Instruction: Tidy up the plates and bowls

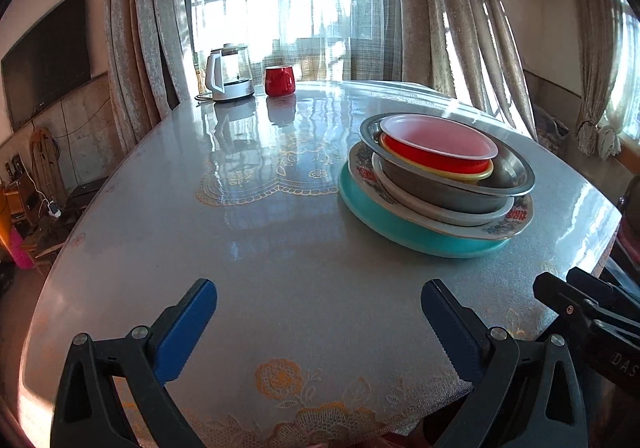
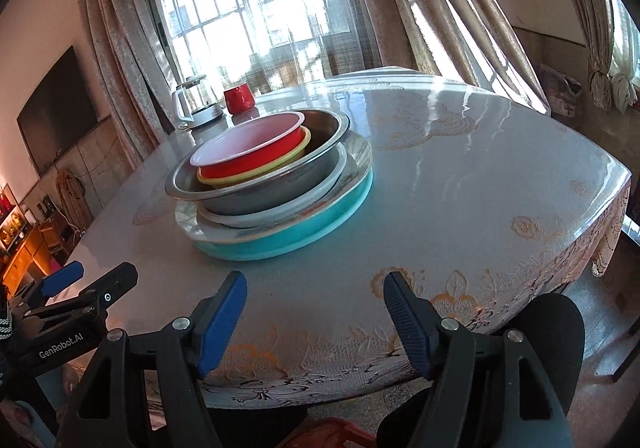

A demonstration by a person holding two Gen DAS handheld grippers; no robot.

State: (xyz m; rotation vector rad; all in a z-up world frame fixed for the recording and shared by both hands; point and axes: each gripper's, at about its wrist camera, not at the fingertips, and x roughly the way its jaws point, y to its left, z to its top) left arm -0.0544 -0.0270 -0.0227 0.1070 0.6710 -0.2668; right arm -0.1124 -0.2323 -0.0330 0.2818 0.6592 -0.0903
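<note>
One stack of dishes stands on the table. At its bottom lies a teal plate [image 1: 404, 226] [image 2: 304, 232], then a flowered plate [image 1: 516, 218], a white plate [image 1: 448, 213] [image 2: 280, 210], a steel basin [image 1: 452, 196] [image 2: 276, 192], a yellow bowl [image 1: 476, 172] [image 2: 256, 176] and on top a red bowl [image 1: 436, 156] [image 2: 256, 162] with a white inside. My left gripper [image 1: 318, 302] hangs open over the near table, left of and short of the stack. My right gripper [image 2: 314, 294] stands open near the table's front edge, nothing between its fingers.
A glass kettle [image 1: 230, 70] [image 2: 196, 100] and a red mug [image 1: 279, 79] [image 2: 239, 98] stand at the table's far side. The round table [image 1: 280, 248] [image 2: 460, 188] has a glossy cover. Each view shows the other gripper at its side edge. A dark chair back [image 2: 560, 328] sits below at right.
</note>
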